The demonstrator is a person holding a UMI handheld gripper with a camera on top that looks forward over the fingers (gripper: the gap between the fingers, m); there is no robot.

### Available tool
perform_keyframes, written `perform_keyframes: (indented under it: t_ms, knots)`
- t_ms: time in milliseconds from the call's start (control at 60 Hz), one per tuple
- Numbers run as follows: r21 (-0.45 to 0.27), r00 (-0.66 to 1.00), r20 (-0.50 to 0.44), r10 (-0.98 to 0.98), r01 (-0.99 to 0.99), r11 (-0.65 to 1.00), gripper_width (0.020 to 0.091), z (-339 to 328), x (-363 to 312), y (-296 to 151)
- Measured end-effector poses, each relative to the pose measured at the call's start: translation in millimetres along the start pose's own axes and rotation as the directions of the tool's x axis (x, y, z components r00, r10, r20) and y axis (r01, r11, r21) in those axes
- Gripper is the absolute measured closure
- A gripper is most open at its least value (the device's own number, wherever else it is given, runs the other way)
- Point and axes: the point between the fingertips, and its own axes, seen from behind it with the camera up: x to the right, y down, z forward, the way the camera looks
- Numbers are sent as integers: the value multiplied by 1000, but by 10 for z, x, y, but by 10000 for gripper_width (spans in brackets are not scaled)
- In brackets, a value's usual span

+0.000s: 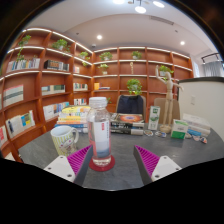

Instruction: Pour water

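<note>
A clear plastic water bottle (100,130) with a white cap stands upright on a red coaster (101,165) on the grey table (125,172). It is just ahead of my gripper (113,162), nearer the left finger. The gripper is open, and its magenta pads (79,159) stand wide apart with a gap on both sides of the bottle. A pale mug (63,139) sits on the table to the bottle's left, beyond the left finger.
A dark monitor or chair back (130,105) and small boxes (130,122) lie behind the bottle. More boxes and packets (188,129) sit at the table's right. Wooden bookshelves (40,85) with plants line the far walls.
</note>
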Motion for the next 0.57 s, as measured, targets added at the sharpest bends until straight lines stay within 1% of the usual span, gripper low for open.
perform_keyframes:
  t_ms: [267, 333, 450, 567]
  knots:
    - [16, 973, -230, -26, 31, 999, 247, -842, 749, -83]
    - [28, 968, -250, -30, 38, 999, 250, -972, 852, -118]
    - [51, 969, -245, -3, 16, 999, 251, -1091, 977, -122]
    - [70, 961, -275, 17, 2, 998, 249, -1176, 1141, -148]
